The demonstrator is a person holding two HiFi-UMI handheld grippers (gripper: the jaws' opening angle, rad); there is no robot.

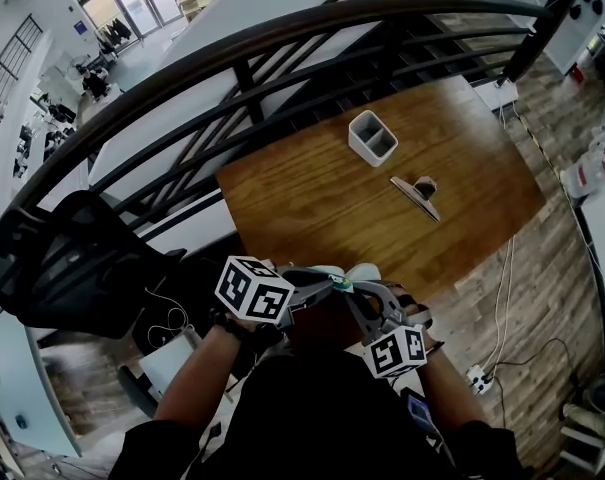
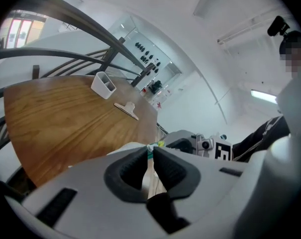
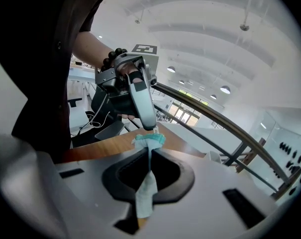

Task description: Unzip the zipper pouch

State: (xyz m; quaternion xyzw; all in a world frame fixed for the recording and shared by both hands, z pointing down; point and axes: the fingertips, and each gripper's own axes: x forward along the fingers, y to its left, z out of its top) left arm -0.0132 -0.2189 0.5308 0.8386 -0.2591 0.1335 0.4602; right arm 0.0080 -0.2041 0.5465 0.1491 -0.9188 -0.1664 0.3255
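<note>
Your right gripper (image 3: 149, 152) has its jaws clamped together on the pale teal fabric zipper pouch (image 3: 145, 193). The cloth runs as a flat strip down between the black pads, and a bunched fold of it stands up just above the tips. Your left gripper (image 2: 151, 149) also has its jaws drawn together, pinching a small green-and-white bit at their very tips, with a thin pale strip running down the slit between the pads; whether that bit is the zipper pull cannot be made out. In the right gripper view the left gripper's tip (image 3: 148, 125) comes down onto the top of the bunched fold, so the two grippers meet nose to nose on the pouch. In the head view you hold both grippers close in front of your chest, over the near edge of the brown wooden table (image 1: 312, 203), with the green bit (image 1: 340, 285) between them. Farther out on the table stand a white two-compartment holder (image 1: 372, 136) and, well apart from it, a silver and black clip-like object (image 1: 417, 190). A dark curved metal railing (image 1: 232, 43) runs beyond the table.
</note>
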